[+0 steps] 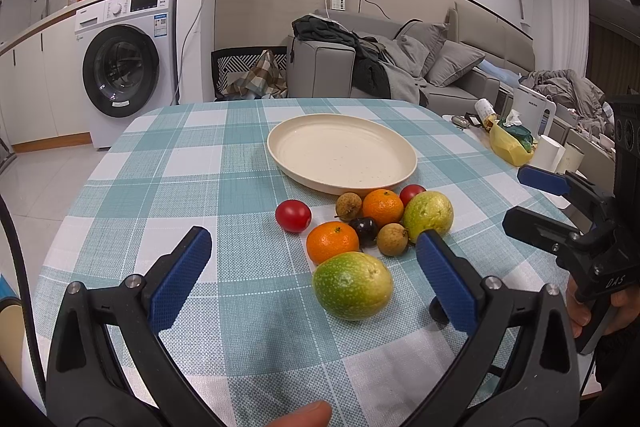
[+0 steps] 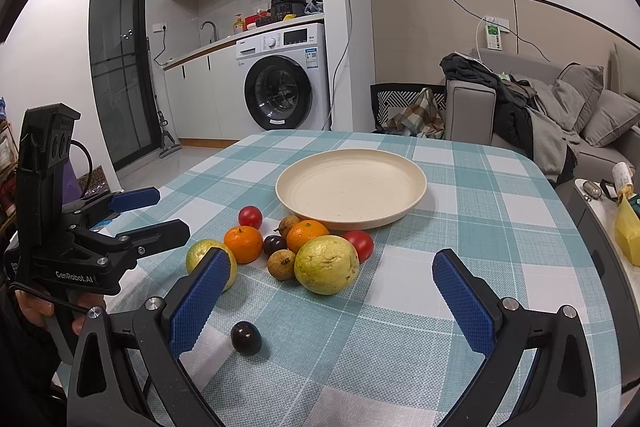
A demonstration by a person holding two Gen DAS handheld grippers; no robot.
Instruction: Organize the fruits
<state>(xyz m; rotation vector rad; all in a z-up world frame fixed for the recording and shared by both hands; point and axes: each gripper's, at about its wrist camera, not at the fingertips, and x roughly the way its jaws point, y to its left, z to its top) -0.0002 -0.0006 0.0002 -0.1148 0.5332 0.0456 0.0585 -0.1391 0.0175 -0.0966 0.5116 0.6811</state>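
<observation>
The table (image 1: 160, 163) in its checked cloth is running out of sight under both claws. The cream plate (image 1: 342, 153) is sitting bare beyond the left claw (image 1: 314, 279), just past the fruit.

The left claw is hovering with its blue pads wide apart, gripping nothing; the near guava (image 1: 352, 285) is lying between them, touching neither. The right claw (image 2: 328, 301) is also gaping and holding nothing, the far guava (image 2: 327, 264) just ahead of its gap.

Beyond the guavas the pile is huddling against the plate's near rim: two oranges (image 1: 333, 242), two tomatoes (image 1: 293, 215), two brown longans (image 1: 392, 239) and a dark plum (image 1: 365, 230). The farther tomato is half hidden behind an orange.

A second plum (image 2: 246, 337) is lying apart, near the right claw's left pad; from the left wrist view the pad is covering most of it.

A hand (image 2: 48, 309) is gripping each handle, mostly cut off.
</observation>
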